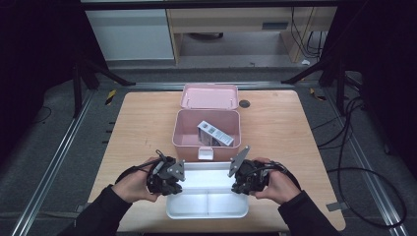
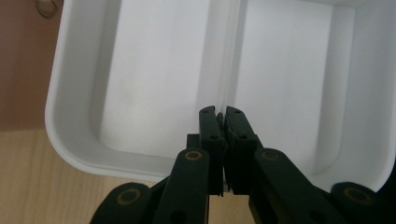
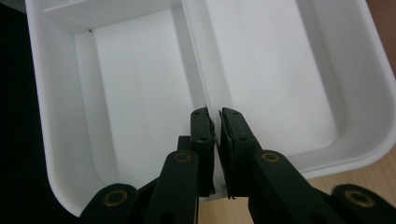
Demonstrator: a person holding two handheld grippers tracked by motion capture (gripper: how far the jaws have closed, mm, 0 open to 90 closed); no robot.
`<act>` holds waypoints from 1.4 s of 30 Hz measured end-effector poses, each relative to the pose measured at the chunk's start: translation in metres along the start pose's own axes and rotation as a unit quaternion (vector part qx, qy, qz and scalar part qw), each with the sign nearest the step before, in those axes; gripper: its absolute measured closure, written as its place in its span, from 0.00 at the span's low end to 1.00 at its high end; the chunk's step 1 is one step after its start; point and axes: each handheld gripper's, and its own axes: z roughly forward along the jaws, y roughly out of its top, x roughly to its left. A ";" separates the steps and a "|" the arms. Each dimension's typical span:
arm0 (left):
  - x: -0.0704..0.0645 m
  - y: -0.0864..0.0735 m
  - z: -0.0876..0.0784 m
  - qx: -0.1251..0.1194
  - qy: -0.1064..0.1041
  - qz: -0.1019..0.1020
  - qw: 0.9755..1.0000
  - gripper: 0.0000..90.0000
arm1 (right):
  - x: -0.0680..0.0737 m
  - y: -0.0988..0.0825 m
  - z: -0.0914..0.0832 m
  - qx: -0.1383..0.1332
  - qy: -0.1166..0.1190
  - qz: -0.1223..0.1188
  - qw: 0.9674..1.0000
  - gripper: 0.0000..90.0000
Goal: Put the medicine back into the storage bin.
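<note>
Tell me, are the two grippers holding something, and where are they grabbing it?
Both hold the white tray. The left gripper and the right gripper each have their fingers pinched shut on the thin middle divider wall, one from each end.

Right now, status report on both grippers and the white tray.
Left gripper and right gripper shut on white divided plastic tray, one per end. Pink box open beyond.

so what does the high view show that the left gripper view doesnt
High view alone: the open pink box with a small carton lying tilted inside it, its raised lid, both hands, and the right gripper shut on the white tray's right rim.

Left gripper view alone: a close look at the left gripper, its jaws pressed onto the centre divider at the tray's near end.

Both: the white tray with two empty compartments, on the wooden table.
</note>
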 end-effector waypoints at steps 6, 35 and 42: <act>0.006 0.013 -0.034 -0.012 0.014 0.015 1.000 0.97 | -0.005 0.011 -0.031 -0.020 -0.009 -0.010 1.000 0.94; 0.120 0.044 -0.083 -0.035 0.034 0.033 0.998 0.97 | -0.101 0.055 -0.089 -0.052 -0.059 -0.044 0.996 0.95; 0.150 0.051 -0.077 -0.010 0.048 0.033 0.998 0.97 | -0.128 0.061 -0.080 -0.048 -0.070 -0.042 0.996 0.95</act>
